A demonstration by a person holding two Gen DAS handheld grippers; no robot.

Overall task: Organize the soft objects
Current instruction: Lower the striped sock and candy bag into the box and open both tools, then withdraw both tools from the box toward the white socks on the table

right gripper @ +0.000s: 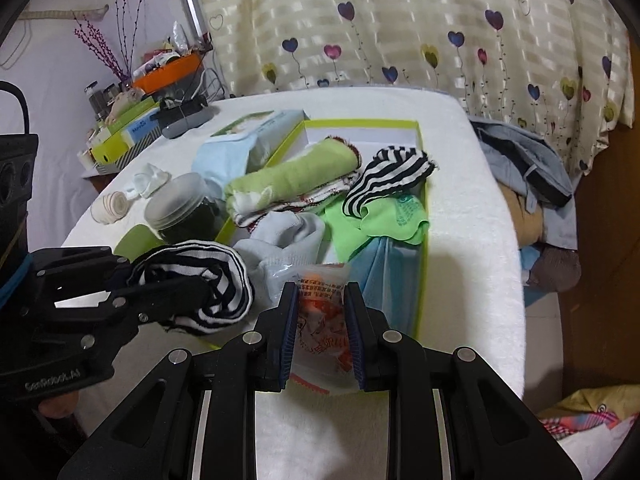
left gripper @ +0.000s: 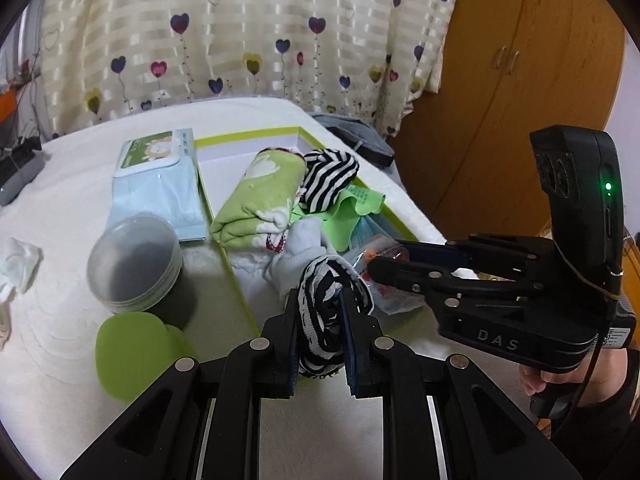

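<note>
My left gripper (left gripper: pixel 320 332) is clamped on a black-and-white striped sock (left gripper: pixel 320 320), bunched between the pads just above the near end of the green-edged box (left gripper: pixel 248 136). My right gripper (right gripper: pixel 322 332) is clamped on a clear packet with orange print (right gripper: pixel 324 312), at the box's near end. In the box: green towel roll (left gripper: pixel 256 200), second striped sock (left gripper: pixel 330 180), white sock (left gripper: pixel 296 256), bright green cloth (right gripper: pixel 384 216). Lidded jar (left gripper: pixel 134 260) and tissue pack (left gripper: pixel 160 184) sit just left of the box on the white table cover (left gripper: pixel 60 280).
</note>
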